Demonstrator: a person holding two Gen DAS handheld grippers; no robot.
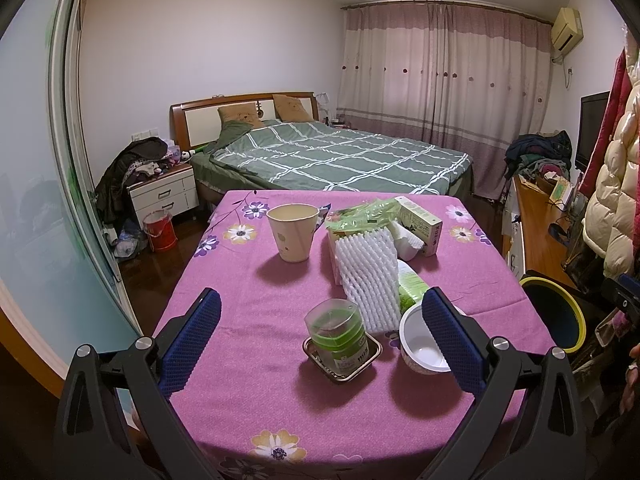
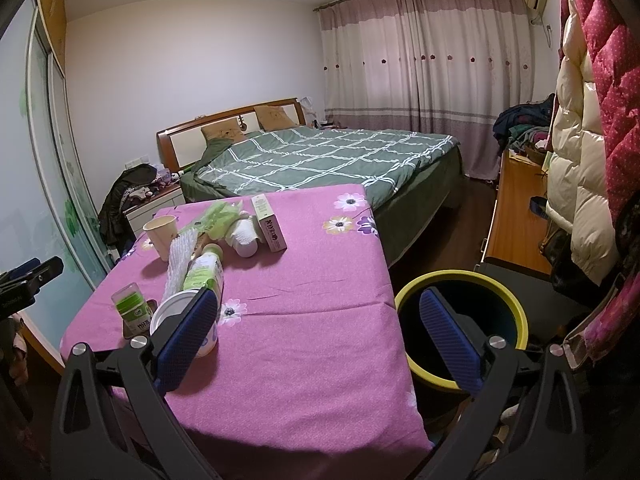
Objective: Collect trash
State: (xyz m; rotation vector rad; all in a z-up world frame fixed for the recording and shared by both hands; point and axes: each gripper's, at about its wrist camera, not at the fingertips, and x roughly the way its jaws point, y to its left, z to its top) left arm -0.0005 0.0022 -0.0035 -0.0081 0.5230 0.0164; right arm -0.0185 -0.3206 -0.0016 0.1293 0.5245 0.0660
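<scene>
While both tools hover above the near edge of the worktop (image 1: 256, 380) with its purple flowered cloth, the left hand-held gripper (image 1: 320, 340) stands spread wide and grasps nothing, and the right hand-held gripper (image 2: 320, 340) is likewise spread and empty. Between the left one's blue pads (image 1: 192, 344) stands a clear jar with a green liner (image 1: 338, 332) on a small square metal tray (image 1: 342, 354); the jar's contents cannot be made out. Just right of it, partly behind the right pad, a white plastic cup (image 1: 424, 346) lies tipped with its mouth toward the camera and shows nothing inside. Behind these lies a white foam net sleeve (image 1: 368, 276) beside a green-labelled bottle (image 1: 410, 284) on its side, then a crumpled green bag (image 1: 364, 210), a wad of white tissue (image 1: 406, 240) and a small carton (image 1: 422, 224). A paper cup (image 1: 294, 232) stands upright to the left, its inside hidden.

The right wrist view adds what the left barely catches: a dark bin with a yellow rim (image 2: 460, 280) on the floor just off the worktop's right edge, its inside too dark to read. The left view alone shows a red bucket (image 1: 160, 230) by the nightstand (image 1: 164, 194). A green checked bed (image 1: 340, 160) lies beyond.
</scene>
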